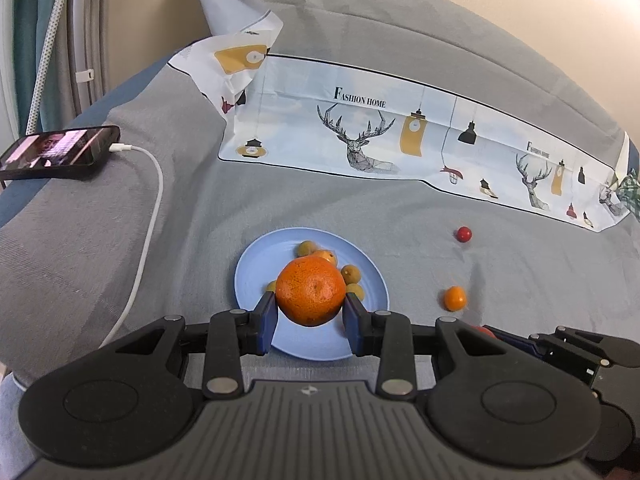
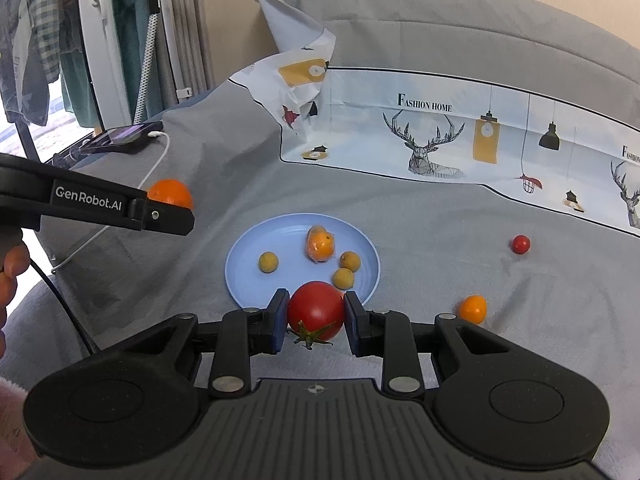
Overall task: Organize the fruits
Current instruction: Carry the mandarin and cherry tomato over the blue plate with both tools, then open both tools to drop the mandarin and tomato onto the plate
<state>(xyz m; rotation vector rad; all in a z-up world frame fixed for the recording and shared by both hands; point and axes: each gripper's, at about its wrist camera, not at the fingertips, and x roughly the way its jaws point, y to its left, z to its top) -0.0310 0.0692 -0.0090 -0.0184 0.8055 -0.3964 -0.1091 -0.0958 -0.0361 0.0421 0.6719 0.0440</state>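
Observation:
My left gripper (image 1: 309, 312) is shut on a large orange (image 1: 310, 291) and holds it above the near half of a blue plate (image 1: 256, 264). My right gripper (image 2: 315, 318) is shut on a red tomato (image 2: 316, 310) at the plate's (image 2: 248, 248) near rim. On the plate lie a wrapped small orange (image 2: 320, 243) and three small yellow-brown fruits (image 2: 268, 261). A small orange fruit (image 2: 473, 309) and a red cherry tomato (image 2: 521, 244) lie on the grey blanket to the right. The left gripper with the orange (image 2: 170, 194) shows at the left of the right wrist view.
A phone (image 1: 60, 152) with a white charging cable (image 1: 148, 216) lies at the far left. A printed sheet with deer and lamps (image 1: 400, 136) lies behind the plate, against a grey cushion. Clothes and a window frame stand at the far left.

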